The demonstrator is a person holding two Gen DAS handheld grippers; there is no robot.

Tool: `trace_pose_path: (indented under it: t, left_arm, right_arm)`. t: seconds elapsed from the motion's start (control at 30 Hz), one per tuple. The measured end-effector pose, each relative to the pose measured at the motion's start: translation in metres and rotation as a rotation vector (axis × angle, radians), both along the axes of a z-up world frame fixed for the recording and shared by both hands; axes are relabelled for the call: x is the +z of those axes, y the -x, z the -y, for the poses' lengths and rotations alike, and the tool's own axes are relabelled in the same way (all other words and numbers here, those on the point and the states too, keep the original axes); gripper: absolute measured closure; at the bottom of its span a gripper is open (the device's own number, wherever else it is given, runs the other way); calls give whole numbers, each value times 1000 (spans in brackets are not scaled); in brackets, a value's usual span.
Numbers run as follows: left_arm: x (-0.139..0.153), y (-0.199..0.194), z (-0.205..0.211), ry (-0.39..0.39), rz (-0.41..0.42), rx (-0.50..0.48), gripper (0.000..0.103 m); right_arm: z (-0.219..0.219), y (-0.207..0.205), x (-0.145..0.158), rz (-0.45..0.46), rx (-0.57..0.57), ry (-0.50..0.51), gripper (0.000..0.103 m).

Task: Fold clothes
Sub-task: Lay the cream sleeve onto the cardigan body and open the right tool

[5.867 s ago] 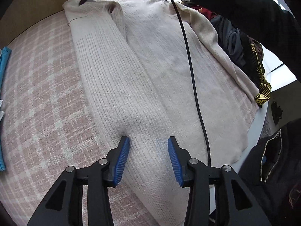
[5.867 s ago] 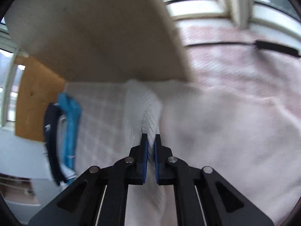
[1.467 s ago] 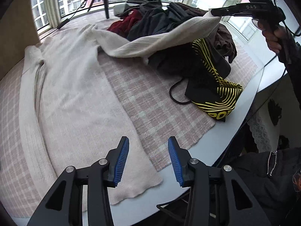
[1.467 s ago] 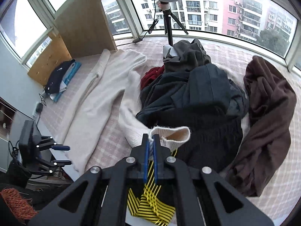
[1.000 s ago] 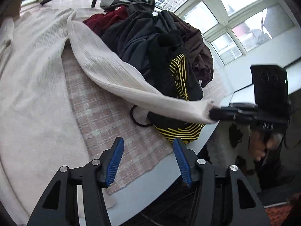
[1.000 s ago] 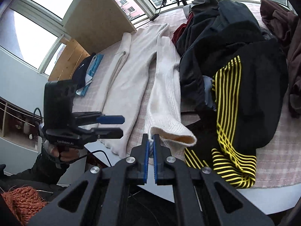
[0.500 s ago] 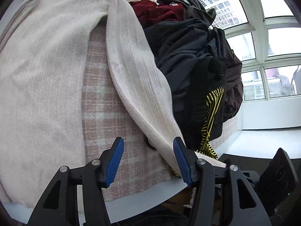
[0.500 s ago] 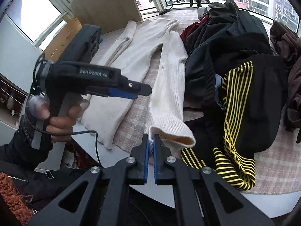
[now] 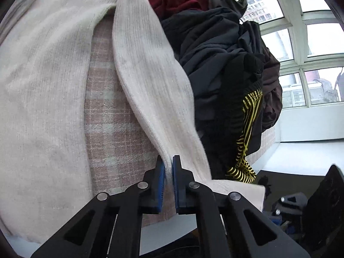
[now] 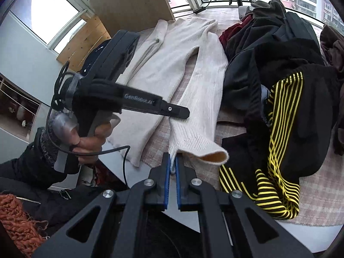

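A cream ribbed sweater [image 9: 43, 86] [image 10: 169, 60] lies flat on the pink plaid tablecloth [image 9: 107, 116]. Its right sleeve [image 9: 150, 68] [image 10: 200, 107] stretches toward the table's near edge. My left gripper [image 9: 168, 164] is shut on the sleeve's inner edge, a little above the cuff. In the right wrist view that same left gripper [image 10: 182, 114] shows from the side, held by a hand [image 10: 90, 142]. My right gripper [image 10: 171, 161] is shut on the corner of the cuff [image 10: 204, 152], which hangs open.
A heap of dark clothes [image 9: 215, 43] [image 10: 279, 64] lies right of the sleeve, with a black garment with yellow stripes [image 10: 279, 129] on its near side. A plywood panel [image 10: 133, 2] stands behind the sweater. The table edge [image 10: 215, 219] is just under the cuff.
My left gripper, open half a second ago, has closed on the sleeve edge. The right gripper keeps its hold on the cuff, drawn out toward the table's near edge.
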State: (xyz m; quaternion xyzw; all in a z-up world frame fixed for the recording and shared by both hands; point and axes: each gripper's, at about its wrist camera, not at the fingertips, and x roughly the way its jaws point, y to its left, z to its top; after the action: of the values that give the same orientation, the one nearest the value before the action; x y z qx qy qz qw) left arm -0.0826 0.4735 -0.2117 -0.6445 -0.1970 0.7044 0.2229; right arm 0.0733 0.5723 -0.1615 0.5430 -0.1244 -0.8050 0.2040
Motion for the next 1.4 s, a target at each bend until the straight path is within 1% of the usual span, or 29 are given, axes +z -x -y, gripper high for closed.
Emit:
trace_pose_path:
  t: [0.07, 0.1, 0.13, 0.17, 0.2, 0.27, 0.33, 0.37, 0.4, 0.43, 0.47, 0.5, 0.57, 0.6, 0.63, 0.7, 0.77, 0.8, 0.93, 0.97, 1.0, 1.07, 1.13, 1.23, 1.27, 1.33, 1.4]
  left_arm:
    - [10, -6, 10, 11, -44, 1, 100]
    - [14, -10, 15, 14, -58, 4, 100]
    - [17, -13, 20, 18, -73, 7, 100]
    - [20, -16, 23, 21, -88, 4, 102]
    - [22, -18, 24, 25, -101, -5, 102]
    - [27, -24, 26, 37, -125, -24, 102]
    - [21, -26, 24, 47, -109, -17, 102]
    - [15, -29, 24, 42, -89, -14, 101]
    - [8, -32, 25, 34, -67, -10, 101]
    - [2, -36, 25, 43, -49, -4, 101]
    - [-4, -40, 25, 51, -34, 2, 98]
    - [-8, -43, 26, 56, -19, 9, 92]
    - [-12, -46, 26, 49, 7, 20, 86]
    - [-12, -45, 25, 52, 12, 27, 85]
    - [-8, -44, 23, 61, 2, 28, 82]
    - [-1, -37, 17, 80, -14, 26, 66]
    - [4, -28, 9, 97, -30, 13, 61]
    - [3, -23, 7, 117, -30, 12, 61]
    - [-17, -3, 0, 185, 30, 33, 61]
    - [-23, -1, 1, 190, 32, 42, 63]
    - [-29, 1, 3, 194, 30, 51, 71]
    - [-39, -1, 11, 139, 52, 87, 95]
    - [-36, -7, 21, 81, 40, 122, 95]
    - [-14, -17, 24, 76, -33, 99, 95]
    - [-7, -20, 25, 77, -52, 91, 95]
    - [3, -23, 28, 73, -77, 88, 95]
    - [6, -24, 31, 72, -79, 93, 95]
  right_arm:
    - [-9, 20, 18, -32, 7, 35, 89]
    - [-13, 33, 28, -55, 12, 47, 80]
    - [-15, 53, 35, -67, 15, 43, 61]
    - [-16, 76, 39, -72, 2, 23, 53]
    - [-16, 101, 42, -79, -10, -8, 50]
    - [-1, 160, 42, -108, -21, -154, 50]
    - [14, 222, 27, -108, -14, -232, 51]
    - [20, 252, 12, -61, -11, -238, 52]
    - [27, 280, -3, -15, -9, -250, 59]
    - [33, 302, -18, 22, -3, -287, 62]
    - [41, 317, -33, 47, 6, -344, 62]
    - [47, 330, -46, 72, 15, -392, 62]
    - [51, 338, -64, 117, 26, -418, 62]
    - [52, 341, -72, 136, 31, -427, 62]
    - [50, 339, -74, 140, 33, -417, 62]
    - [45, 334, -76, 148, 38, -400, 62]
    - [40, 324, -70, 139, 43, -403, 62]
    - [37, 319, -67, 133, 46, -404, 62]
    - [25, 308, -48, 104, 35, -389, 62]
    - [24, 310, -44, 98, 33, -382, 62]
    - [23, 312, -41, 93, 29, -374, 62]
    - [23, 322, -40, 95, 13, -347, 62]
    - [23, 333, -40, 97, -2, -320, 62]
    - [24, 349, -39, 102, -24, -282, 62]
    - [27, 359, -43, 110, -25, -287, 62]
    - [35, 377, -53, 123, -39, -335, 62]
    - [42, 392, -63, 154, -48, -372, 62]
